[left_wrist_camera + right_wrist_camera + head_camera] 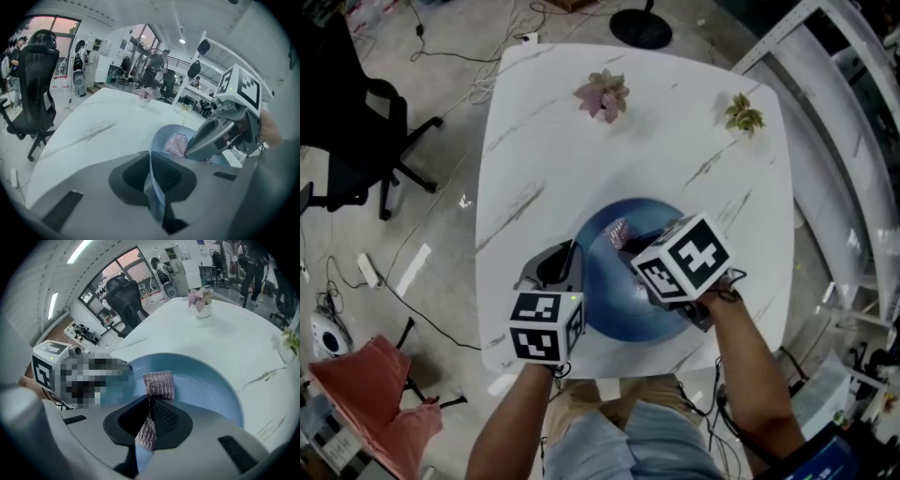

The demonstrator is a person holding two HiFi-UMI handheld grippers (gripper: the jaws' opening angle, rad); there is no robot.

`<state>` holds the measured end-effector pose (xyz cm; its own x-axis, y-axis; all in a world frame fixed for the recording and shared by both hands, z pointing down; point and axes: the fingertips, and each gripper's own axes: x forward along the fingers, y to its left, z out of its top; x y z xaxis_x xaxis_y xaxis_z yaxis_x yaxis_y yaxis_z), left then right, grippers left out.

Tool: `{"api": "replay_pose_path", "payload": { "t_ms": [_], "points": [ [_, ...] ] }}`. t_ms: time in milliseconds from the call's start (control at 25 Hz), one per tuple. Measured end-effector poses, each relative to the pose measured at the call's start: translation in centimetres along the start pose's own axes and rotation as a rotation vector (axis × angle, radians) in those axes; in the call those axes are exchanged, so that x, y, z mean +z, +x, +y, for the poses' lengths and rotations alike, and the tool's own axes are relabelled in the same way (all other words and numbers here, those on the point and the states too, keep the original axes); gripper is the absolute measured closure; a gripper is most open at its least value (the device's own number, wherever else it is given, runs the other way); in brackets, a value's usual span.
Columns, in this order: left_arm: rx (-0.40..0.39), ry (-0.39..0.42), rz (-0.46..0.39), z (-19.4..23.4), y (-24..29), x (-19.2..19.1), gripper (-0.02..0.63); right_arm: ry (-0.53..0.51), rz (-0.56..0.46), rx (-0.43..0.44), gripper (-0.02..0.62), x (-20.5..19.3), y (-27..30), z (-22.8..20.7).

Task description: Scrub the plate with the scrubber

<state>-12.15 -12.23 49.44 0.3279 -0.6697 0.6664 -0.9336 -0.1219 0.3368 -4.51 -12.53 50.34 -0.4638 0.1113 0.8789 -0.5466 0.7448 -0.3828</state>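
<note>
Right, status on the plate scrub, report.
Left gripper shut on plate rim. Right gripper shut on scrubber, resting on plate. Two plants well apart from it.

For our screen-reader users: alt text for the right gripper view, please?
The right gripper is shut on a mesh scrubber lying on a blue plate. The plate sits on a white marble table, a pink potted plant behind.

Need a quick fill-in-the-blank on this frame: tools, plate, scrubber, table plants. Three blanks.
The left tool is shut on the rim of the round ___ plate.
The right tool pinches the pinkish mesh ___, held over that plate.
On the white marbled table, the pink-leaved plant stands on the ___ tool's side of the green plant.
Missing: blue; scrubber; left.
</note>
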Motion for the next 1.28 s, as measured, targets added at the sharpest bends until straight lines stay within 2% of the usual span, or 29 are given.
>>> {"api": "replay_pose_path", "payload": {
  "t_ms": [360, 680, 960, 1280],
  "points": [
    [0.001, 0.004, 0.002, 0.1, 0.1, -0.1, 0.588, -0.086, 0.017, 0.068, 0.558, -1.1, 2.1, 5.8],
    [0.007, 0.018, 0.0, 0.3, 0.1, -0.2, 0.588, -0.078, 0.036, 0.106, 0.558, -4.7, 2.1, 8.0],
    [0.012, 0.025, -0.002, 0.4, 0.1, -0.2, 0.588, 0.037, 0.026, 0.08, 0.558, -7.5, 0.7, 6.4],
    [0.011, 0.038, -0.003, 0.2, 0.0, -0.1, 0.586, 0.168, -0.026, -0.015, 0.558, -9.4, -2.2, 1.0]
  ]
}}
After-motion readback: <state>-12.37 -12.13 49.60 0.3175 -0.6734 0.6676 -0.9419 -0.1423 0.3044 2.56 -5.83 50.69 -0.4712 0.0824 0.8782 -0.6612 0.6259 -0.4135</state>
